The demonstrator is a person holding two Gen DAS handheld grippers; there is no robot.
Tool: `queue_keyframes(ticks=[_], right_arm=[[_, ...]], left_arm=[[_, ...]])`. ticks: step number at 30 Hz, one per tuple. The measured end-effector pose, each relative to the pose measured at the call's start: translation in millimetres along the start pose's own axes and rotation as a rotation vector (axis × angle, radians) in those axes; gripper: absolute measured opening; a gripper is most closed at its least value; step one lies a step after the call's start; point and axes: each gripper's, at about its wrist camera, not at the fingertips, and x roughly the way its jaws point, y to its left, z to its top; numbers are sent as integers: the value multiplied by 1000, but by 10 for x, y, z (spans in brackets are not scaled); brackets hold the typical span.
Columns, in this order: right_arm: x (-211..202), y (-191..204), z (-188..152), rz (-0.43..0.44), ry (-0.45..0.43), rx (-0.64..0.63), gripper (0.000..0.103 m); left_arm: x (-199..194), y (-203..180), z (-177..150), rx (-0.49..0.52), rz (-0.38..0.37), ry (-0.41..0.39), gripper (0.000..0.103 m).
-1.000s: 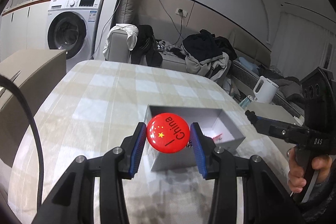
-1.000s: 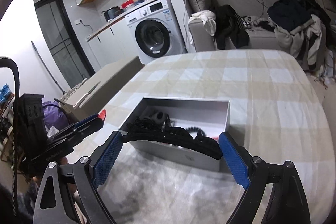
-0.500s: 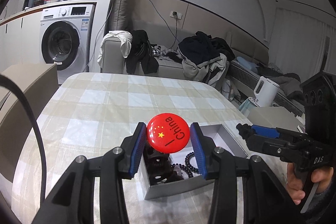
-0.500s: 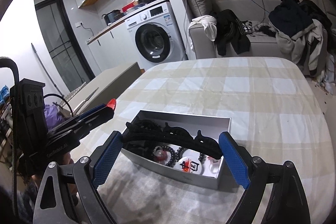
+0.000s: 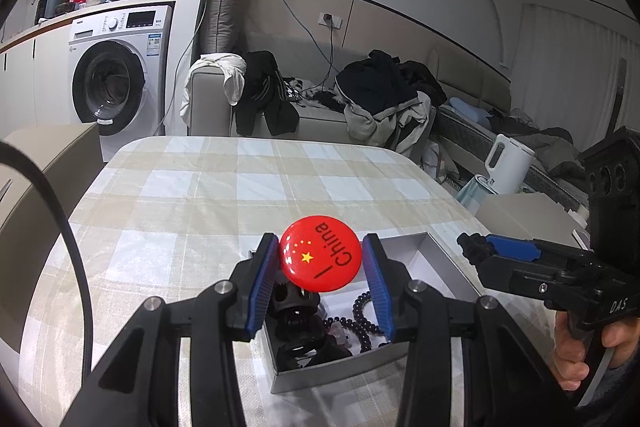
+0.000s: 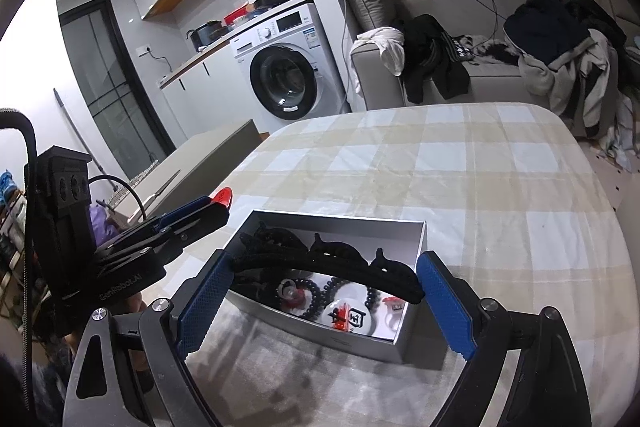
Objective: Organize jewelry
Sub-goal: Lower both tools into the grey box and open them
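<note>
My left gripper (image 5: 320, 281) is shut on a round red "I China" badge (image 5: 320, 253), held above the left end of an open grey box (image 5: 448, 263). The box holds black hair clips, dark bead bracelets (image 5: 362, 319) and small badges (image 6: 350, 319). My right gripper (image 6: 324, 301) is shut on a black headband (image 6: 320, 265) stretched between its blue pads, above the near wall of the box (image 6: 316, 335). The left gripper also shows in the right wrist view (image 6: 200, 213), at the box's left.
The box stands on a table with a beige checked cloth (image 5: 224, 187). Beyond it are a sofa with heaped clothes (image 5: 376, 95), a washing machine (image 5: 116, 75) and a white kettle (image 5: 508, 163). A grey cabinet (image 6: 208, 155) stands left of the table.
Both grippers have risen and tilted so that the box's contents now show. The left gripper with the badge has moved over the box's left end. Both grips are unchanged.
</note>
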Motion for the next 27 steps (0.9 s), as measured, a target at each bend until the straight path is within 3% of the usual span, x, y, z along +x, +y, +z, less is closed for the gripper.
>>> queue_keyframes(ticks=[27], right_arm=[[188, -77, -80, 17, 51, 7, 93]], left_arm=[[208, -51, -82, 42, 50, 93, 37]])
